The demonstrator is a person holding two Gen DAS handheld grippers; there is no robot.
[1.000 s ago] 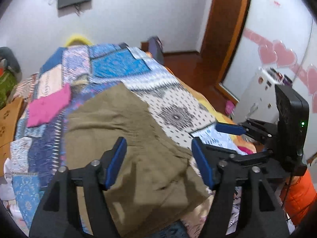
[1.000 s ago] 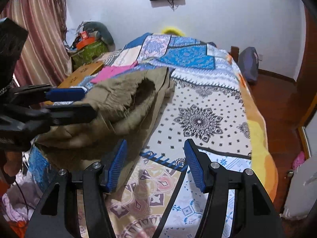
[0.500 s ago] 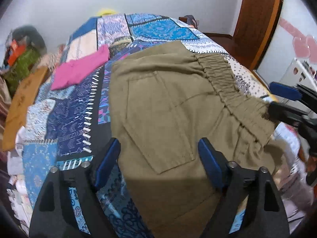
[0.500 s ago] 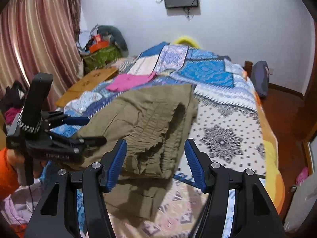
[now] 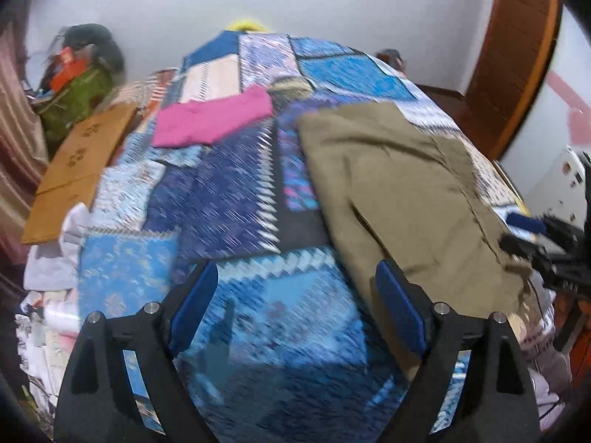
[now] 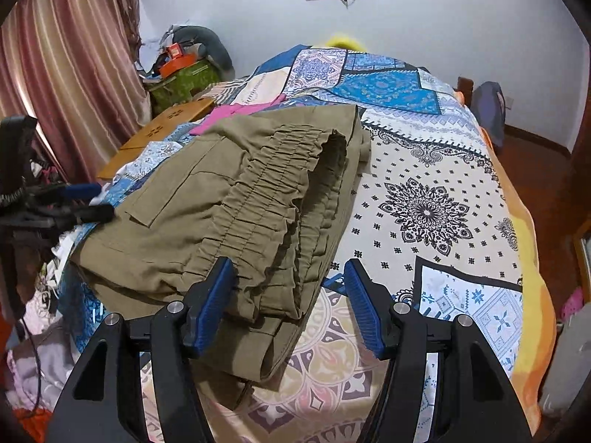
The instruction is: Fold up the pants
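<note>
The olive pants (image 6: pixel 236 199) lay folded on the bed (image 6: pixel 424 170), near its foot edge on the patchwork cover, with the gathered waistband facing the right gripper (image 6: pixel 290 304). That gripper's jaws stood wide apart, holding nothing, the waistband's near end between them. The left gripper (image 5: pixel 295 312) also gaped empty; half a second earlier it framed the pants, but now it had swung aside over bare blue cover, the pants (image 5: pixel 402 199) to its right. Only the left view, blurred, showed the whole pink garment (image 5: pixel 212 118); the right view alone showed the curtain (image 6: pixel 70 62).
</note>
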